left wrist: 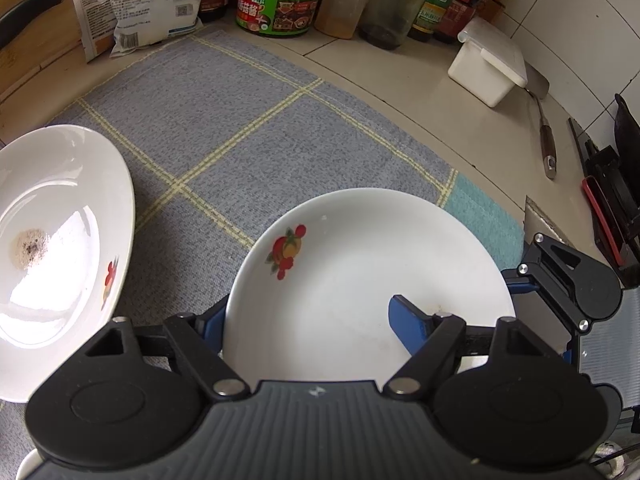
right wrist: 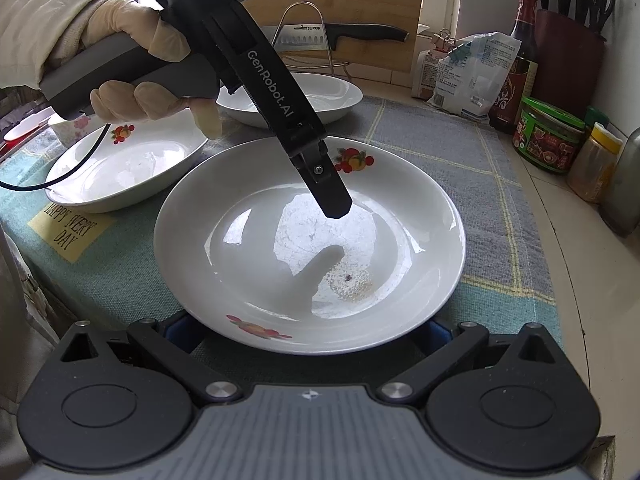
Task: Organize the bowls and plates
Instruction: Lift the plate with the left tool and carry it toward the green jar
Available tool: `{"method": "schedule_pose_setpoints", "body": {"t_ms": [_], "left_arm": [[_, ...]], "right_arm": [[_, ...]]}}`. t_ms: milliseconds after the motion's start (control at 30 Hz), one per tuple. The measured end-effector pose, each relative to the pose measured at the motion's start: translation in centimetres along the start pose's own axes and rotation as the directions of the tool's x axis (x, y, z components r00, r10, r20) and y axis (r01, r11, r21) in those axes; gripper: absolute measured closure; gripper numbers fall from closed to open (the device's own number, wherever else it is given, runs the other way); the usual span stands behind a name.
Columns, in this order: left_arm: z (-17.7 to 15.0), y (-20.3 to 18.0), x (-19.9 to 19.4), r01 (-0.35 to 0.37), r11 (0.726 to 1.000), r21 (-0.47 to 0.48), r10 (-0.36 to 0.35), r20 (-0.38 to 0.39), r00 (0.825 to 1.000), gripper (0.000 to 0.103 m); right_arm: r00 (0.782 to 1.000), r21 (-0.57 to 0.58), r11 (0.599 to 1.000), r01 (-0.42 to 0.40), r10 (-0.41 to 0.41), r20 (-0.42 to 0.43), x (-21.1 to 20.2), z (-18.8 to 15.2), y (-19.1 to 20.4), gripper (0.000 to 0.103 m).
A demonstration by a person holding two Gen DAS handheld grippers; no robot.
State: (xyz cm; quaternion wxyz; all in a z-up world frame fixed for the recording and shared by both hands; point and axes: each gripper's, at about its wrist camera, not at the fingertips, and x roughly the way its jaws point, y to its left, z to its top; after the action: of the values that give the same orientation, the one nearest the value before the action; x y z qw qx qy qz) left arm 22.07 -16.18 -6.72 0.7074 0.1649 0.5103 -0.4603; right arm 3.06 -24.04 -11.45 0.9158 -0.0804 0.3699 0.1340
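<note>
1. A white plate with fruit prints on its rim lies flat on a grey checked cloth on a kitchen counter. A small brownish smear marks its centre.
2. The left gripper points steeply down at this plate, held by a gloved hand. Its fingers are about half spread and straddle the plate's edge. One blue finger hangs over the inside of the plate, and in the right wrist view its tip is clear of the surface. The other finger is outside the rim and mostly hidden, so nothing shows the plate being pinched.
3. The right gripper sits at the near edge of the same plate with its fingers spread wide. Their tips are hidden under the rim, and whether they touch it cannot be told.
4. A second plate, also white with a fruit print, rests just beside the first on the cloth, to its left in both views.
5. A third plate lies behind them, farther back on the cloth.
6. A yellow label on the cloth reads "HAPPY EVERY DAY".
7. A green-lidded jar, bottles and packets line the back of the counter, and a white lidded box stands near the tiled wall.
</note>
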Motion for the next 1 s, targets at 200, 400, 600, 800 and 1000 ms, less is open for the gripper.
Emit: {"method": "schedule_pose_setpoints", "body": {"t_ms": [200, 400, 600, 800, 1000], "left_arm": [[0.1, -0.2, -0.4, 0.000, 1.000, -0.007, 0.000, 0.014, 1.000, 0.024], [1.1, -0.2, -1.0, -0.004, 1.000, -0.015, 0.005, 0.039, 0.999, 0.024], [3.1, 0.1, -1.0, -0.014, 0.999, -0.035, 0.017, 0.068, 0.998, 0.024], [5.8, 0.8, -0.3, -0.019, 0.998, -0.058, 0.025, 0.092, 0.995, 0.024], [8.8, 1.7, 0.7, -0.026, 0.997, -0.068, 0.034, 0.121, 0.992, 0.024]], "right_arm": [[1.000, -0.019, 1.000, 0.013, -0.013, -0.017, 0.0, 0.1, 0.3, 0.000], [1.000, -0.010, 1.000, -0.002, 0.002, -0.017, -0.2, 0.7, -0.2, 0.000], [1.000, -0.010, 1.000, -0.015, 0.015, -0.005, 0.1, 1.8, -2.0, 0.000], [1.000, -0.032, 0.999, -0.018, 0.018, -0.002, 1.2, 2.8, -4.4, 0.000], [1.000, -0.037, 0.999, -0.020, 0.020, -0.003, 2.8, 3.7, -7.1, 0.000]]}}
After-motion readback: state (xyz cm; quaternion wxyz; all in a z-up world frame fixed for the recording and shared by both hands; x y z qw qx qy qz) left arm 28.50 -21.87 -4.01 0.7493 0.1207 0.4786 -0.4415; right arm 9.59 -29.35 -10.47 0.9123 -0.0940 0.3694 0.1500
